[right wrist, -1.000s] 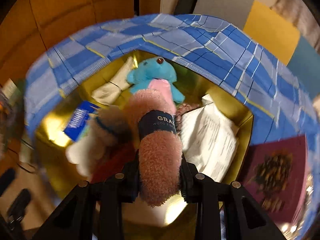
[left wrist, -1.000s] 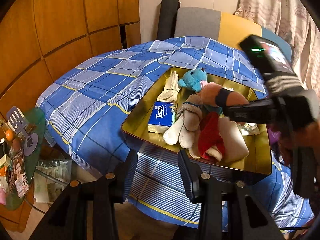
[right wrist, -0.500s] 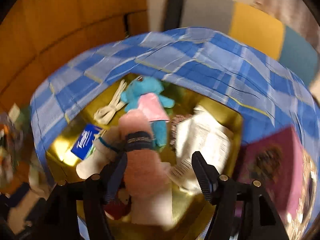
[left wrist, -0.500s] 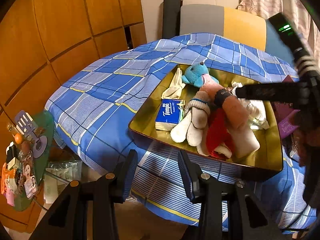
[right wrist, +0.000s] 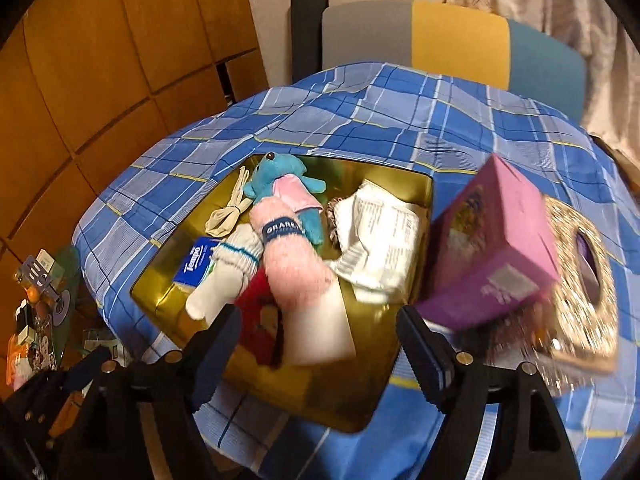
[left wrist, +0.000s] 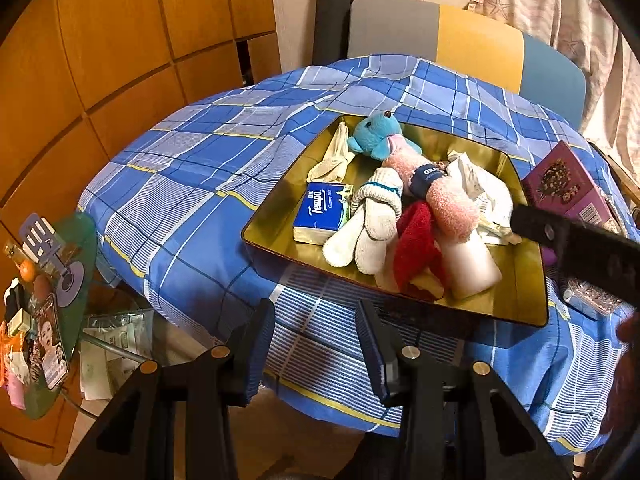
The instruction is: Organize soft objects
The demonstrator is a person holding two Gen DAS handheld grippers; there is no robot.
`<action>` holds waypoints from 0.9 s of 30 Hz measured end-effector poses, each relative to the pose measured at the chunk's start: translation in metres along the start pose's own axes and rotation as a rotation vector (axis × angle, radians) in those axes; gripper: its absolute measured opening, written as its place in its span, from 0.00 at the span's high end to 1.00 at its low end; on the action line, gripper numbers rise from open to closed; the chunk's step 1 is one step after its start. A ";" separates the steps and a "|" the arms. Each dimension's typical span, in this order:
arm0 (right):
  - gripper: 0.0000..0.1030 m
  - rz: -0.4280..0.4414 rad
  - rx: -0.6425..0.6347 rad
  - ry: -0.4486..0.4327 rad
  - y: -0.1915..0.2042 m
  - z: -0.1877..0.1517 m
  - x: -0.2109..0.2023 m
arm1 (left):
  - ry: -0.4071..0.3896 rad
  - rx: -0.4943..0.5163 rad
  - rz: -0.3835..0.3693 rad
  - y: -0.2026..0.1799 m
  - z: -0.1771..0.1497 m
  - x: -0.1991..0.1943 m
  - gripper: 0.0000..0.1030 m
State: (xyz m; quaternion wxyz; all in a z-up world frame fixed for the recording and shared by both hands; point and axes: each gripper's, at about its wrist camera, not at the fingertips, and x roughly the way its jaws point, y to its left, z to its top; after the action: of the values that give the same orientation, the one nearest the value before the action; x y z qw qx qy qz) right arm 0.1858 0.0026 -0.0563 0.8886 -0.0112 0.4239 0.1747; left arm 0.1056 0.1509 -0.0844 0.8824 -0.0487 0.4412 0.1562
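Observation:
A gold tray [left wrist: 516, 304] [right wrist: 160, 296] on the blue plaid cloth holds soft things: a blue plush toy [left wrist: 376, 136] [right wrist: 280, 176], a pink fuzzy sock roll [left wrist: 448, 200] [right wrist: 296, 264], white socks [left wrist: 372, 228] [right wrist: 224, 276], a red sock [left wrist: 414, 244], a Tempo tissue pack [left wrist: 320, 212] [right wrist: 196, 260], a cream cloth [left wrist: 332, 160] and crumpled white paper [left wrist: 484, 192] [right wrist: 380, 240]. My left gripper [left wrist: 316, 344] is open and empty, in front of the tray's near edge. My right gripper [right wrist: 316, 344] is open and empty, above the tray's near edge.
A purple box [left wrist: 568, 184] [right wrist: 492, 248] and a glittery gold tissue holder [right wrist: 584, 280] stand right of the tray. A chair [left wrist: 460, 40] stands behind the table. A green glass side table [left wrist: 48, 304] with clutter is at the lower left.
My right gripper let go of the pink sock roll, which now lies in the tray, then opened and pulled back. The left gripper backed away a little.

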 end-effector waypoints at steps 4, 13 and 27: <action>0.17 -0.038 0.023 -0.033 0.002 -0.013 -0.019 | -0.004 -0.002 -0.017 0.002 0.001 -0.006 0.59; 0.14 -0.088 0.137 -0.024 -0.001 -0.034 -0.045 | -0.029 0.006 -0.029 0.007 0.002 -0.023 0.59; 0.14 -0.170 0.228 -0.078 -0.001 -0.047 -0.081 | -0.057 -0.008 -0.061 0.011 0.007 -0.043 0.59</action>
State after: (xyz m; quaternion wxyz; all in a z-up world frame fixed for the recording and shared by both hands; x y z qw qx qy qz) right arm 0.1044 -0.0305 -0.0254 0.9115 0.0606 0.4038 0.0499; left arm 0.0834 0.1524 -0.0450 0.8988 -0.0608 0.4135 0.1324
